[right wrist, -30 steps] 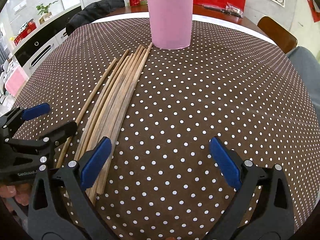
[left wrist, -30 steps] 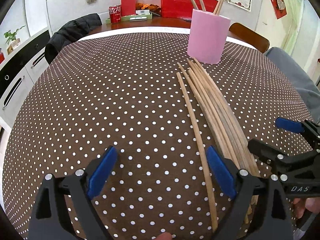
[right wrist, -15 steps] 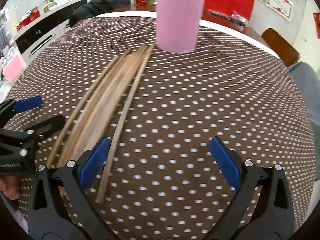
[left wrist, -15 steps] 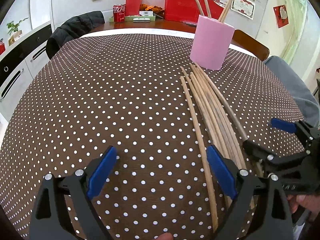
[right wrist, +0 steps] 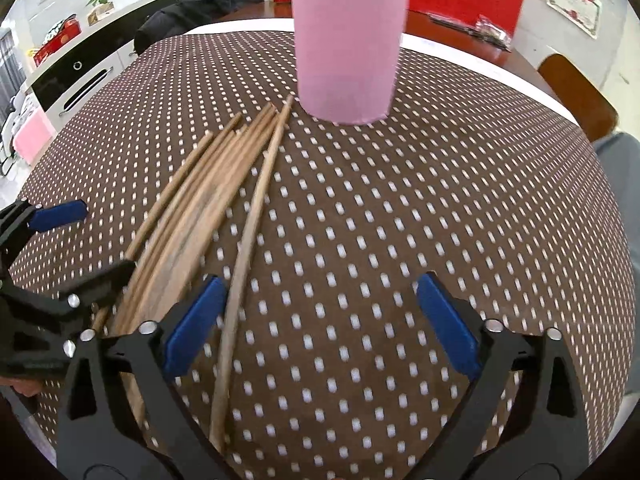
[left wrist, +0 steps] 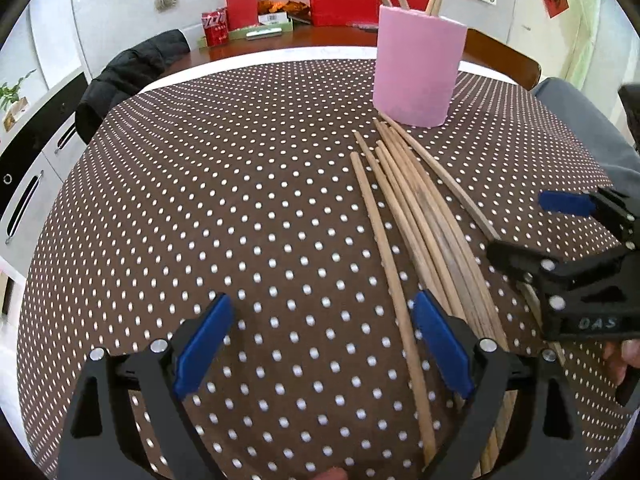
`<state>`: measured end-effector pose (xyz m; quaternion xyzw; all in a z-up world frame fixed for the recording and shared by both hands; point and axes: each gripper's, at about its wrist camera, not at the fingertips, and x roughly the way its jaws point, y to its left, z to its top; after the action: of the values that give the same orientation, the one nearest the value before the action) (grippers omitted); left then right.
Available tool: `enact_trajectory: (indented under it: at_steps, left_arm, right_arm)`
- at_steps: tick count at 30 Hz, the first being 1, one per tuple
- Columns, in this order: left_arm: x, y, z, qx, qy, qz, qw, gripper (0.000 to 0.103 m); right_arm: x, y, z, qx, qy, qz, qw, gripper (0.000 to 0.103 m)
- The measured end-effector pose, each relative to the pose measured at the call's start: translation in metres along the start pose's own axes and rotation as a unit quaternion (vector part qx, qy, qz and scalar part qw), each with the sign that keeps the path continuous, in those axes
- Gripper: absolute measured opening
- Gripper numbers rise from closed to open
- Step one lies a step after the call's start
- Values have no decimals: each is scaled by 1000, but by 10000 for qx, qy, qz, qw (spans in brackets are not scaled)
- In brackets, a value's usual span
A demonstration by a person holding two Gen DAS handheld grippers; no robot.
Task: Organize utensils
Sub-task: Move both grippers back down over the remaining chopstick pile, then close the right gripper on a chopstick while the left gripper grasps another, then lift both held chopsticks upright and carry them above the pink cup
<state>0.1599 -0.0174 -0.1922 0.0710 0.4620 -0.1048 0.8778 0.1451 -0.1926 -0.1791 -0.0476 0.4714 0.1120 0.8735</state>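
Several wooden chopsticks [left wrist: 420, 208] lie in a bundle on the dotted brown tablecloth [left wrist: 200, 200], pointing at a pink cup [left wrist: 418, 68] that holds a few more. My left gripper [left wrist: 320, 344] is open low over the cloth, and the leftmost chopstick [left wrist: 384, 264] runs between its jaws beside the right pad. In the right wrist view, one chopstick [right wrist: 256, 208] lies split off from the bundle [right wrist: 200, 200]. It passes between the closing jaws of my right gripper [right wrist: 322, 324], close to the left pad, and no pad presses on it. The cup [right wrist: 348, 48] stands ahead.
Each gripper shows in the other's view: right gripper [left wrist: 528, 228], left gripper [right wrist: 88, 244]. A black jacket [left wrist: 128, 76] hangs over a chair at the far left. A red can [left wrist: 214, 26] and red folders stand on the desk behind. A wooden chair back [left wrist: 504, 60] is at the far right.
Both grippers have shifted toward the cup. The rightmost chopstick has swung away from the bundle and now lies inside the right gripper's jaws. The right jaws have narrowed slightly.
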Motion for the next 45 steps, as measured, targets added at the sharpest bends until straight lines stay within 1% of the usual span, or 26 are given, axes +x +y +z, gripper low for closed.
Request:
enact_trajectory:
  at_steps: [2,3,5,6,7,8,9,10,11,12,13,14,15,16,17,20,24,28,31,32,33,36,41,45]
  left_arm:
    - [4,0,10,91,63,119,9999,90]
    - [5,0,14,142,74,175,9997,90]
    - [10,0,23,245,92,183,9995,90]
    - [12,0,28,270,103,183,9994,90]
    - [15,0,32,305,111,166,9993,90]
    - [17,0,35,333,118,127,9993,90]
    - [19,0,37,342,122,85,9993,89]
    - [20,2,39,323,121,-51,9994,79]
    - [20,3,40,282,134,-253,9992,75]
    - [17,1,40,363,104,-262,9989,58]
    - [15,-1,41,436,88,-313,9985,38]
    - [13,-2,41,480,87,-336,9982,27]
    - [12,-3,40,512,87,-358,9980,11]
    - [11,-3,39,548,83,-379,9977,7]
    - [11,-2,39,551,76,-422,9976,6]
    - [6,2,33,395,38,-486,9980,5]
    - [-2,7,25,206,-99,-516,9984,5]
    - [-3,13,28,57,-216,-531,9983,5]
    - [-13,19,29,-116,-440,-626,9970,5]
    - [-18,20,31,-174,-553,-686,9960,5]
    - [-23,21,31,-227,-672,-752,9946,5]
    - [-41,24,32,-357,-1042,-879,9900,5]
    - [-65,21,46,-451,-1634,-1049,9799,5]
    - [-87,18,60,-465,-2149,-1136,9689,5]
  right_arm:
    - [6,5,11,-48,9,15,10000,81]
    - [9,8,18,-68,15,49,10000,78]
    - [16,14,33,-142,19,45,9999,68]
    - [19,17,39,-175,33,21,9998,66]
    - [22,17,43,-183,49,15,9998,58]
    - [25,18,49,-187,66,16,9998,46]
    - [26,20,52,-217,77,-5,9997,38]
    - [26,24,54,-284,99,-17,9995,24]
    - [26,26,55,-312,123,4,9994,15]
    - [25,28,54,-348,147,-5,9993,11]
    - [24,29,53,-368,156,-27,9992,7]
    - [22,29,49,-319,139,8,9994,6]
    - [20,26,45,-237,113,74,9996,6]
    - [19,22,41,-147,82,156,9997,6]
    - [16,19,37,-60,42,262,9996,6]
    - [3,9,22,195,-134,582,9980,6]
    - [-12,1,14,305,-280,669,9969,6]
    - [-25,-3,7,353,-373,787,9956,6]
    - [-34,-9,-2,467,-523,953,9930,6]
    - [-32,-12,-2,510,-559,1045,9916,6]
    - [-37,-15,-6,589,-663,1254,9881,6]
    - [-49,-16,-11,822,-920,1677,9781,6]
    - [-71,-21,-10,1011,-1402,2028,9639,6]
    - [-91,-22,-3,1019,-1756,2241,9532,6]
